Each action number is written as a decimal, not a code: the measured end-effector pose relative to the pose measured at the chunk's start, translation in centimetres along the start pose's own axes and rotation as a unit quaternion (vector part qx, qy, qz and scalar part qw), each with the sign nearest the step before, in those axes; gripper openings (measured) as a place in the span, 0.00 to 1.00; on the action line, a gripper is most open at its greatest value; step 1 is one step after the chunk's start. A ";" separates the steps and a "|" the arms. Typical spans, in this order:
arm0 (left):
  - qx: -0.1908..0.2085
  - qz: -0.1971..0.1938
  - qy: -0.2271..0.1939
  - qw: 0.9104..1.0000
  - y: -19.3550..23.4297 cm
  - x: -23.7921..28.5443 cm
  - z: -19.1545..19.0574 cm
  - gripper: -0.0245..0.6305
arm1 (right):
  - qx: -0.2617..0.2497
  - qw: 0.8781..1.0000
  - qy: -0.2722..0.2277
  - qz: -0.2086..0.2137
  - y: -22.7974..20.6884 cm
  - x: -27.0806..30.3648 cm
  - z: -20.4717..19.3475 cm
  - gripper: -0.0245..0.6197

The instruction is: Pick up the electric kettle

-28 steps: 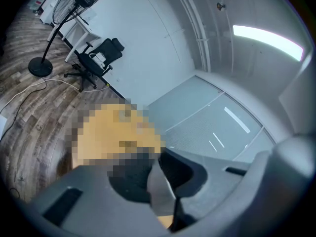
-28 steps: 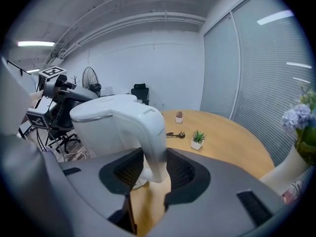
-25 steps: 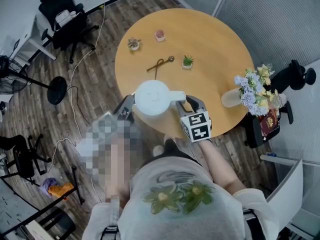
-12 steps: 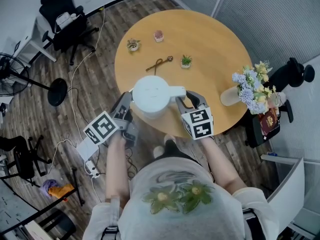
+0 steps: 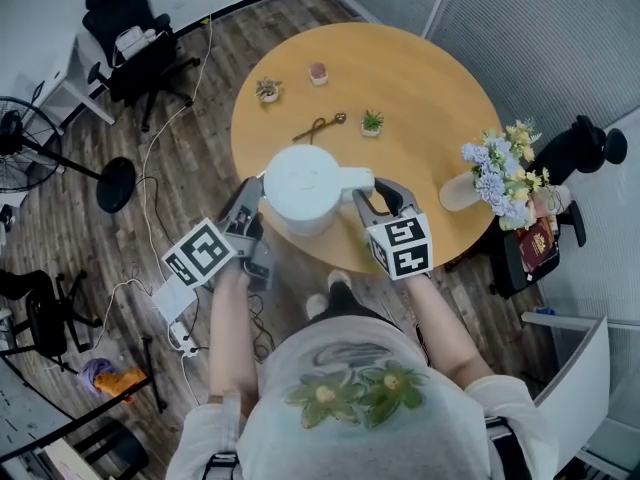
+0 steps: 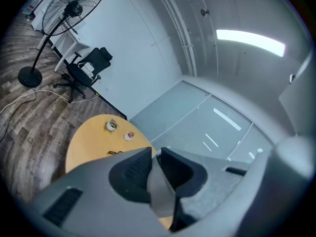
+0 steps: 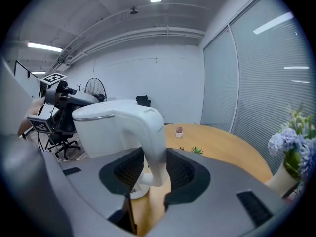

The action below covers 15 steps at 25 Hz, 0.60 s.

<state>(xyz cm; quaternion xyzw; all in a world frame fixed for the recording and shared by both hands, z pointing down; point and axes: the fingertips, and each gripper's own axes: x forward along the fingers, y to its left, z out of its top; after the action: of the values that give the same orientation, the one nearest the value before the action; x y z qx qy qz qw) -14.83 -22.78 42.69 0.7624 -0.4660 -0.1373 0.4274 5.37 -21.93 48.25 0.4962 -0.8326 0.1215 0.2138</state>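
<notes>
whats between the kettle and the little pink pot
A thin dark utensil lies on the table between the electric kettle and pink pot; the head view shows it.

Electric kettle [image 5: 303, 184] between left gripper [image 5: 250, 196] and right gripper [image 5: 368, 201] at near edge of round table [image 5: 425, 88]

The kettle [image 5: 305, 186] is smooth white plastic with a soft sheen, and a thin bright metal band [image 7: 81, 116] runs under its lid. The table [image 5: 430, 88] is smooth, matt pale wood. The floor [image 5: 190, 108] is dark, grained wood planks. The right gripper [image 7: 154, 156] is matt grey plastic with ribbed pads [image 7: 129, 169].
</notes>
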 end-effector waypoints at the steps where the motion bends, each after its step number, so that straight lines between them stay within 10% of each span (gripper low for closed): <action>1: 0.001 -0.002 -0.002 1.000 -0.1 -0.1 0.1 0.13 | 0.001 1.000 -0.003 0.000 0.0 -0.2 0.1 0.28; 15: 0.017 -0.022 -0.028 0.999 -2.5 -2.0 1.4 0.13 | -0.005 0.999 -0.037 0.001 0.7 -2.5 2.5 0.28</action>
<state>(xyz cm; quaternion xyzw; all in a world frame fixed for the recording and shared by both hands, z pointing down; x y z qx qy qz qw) -15.24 -21.40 39.50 0.7751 -0.4635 -0.1601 0.3985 5.17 -20.68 44.81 0.4984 -0.8411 0.0995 0.1853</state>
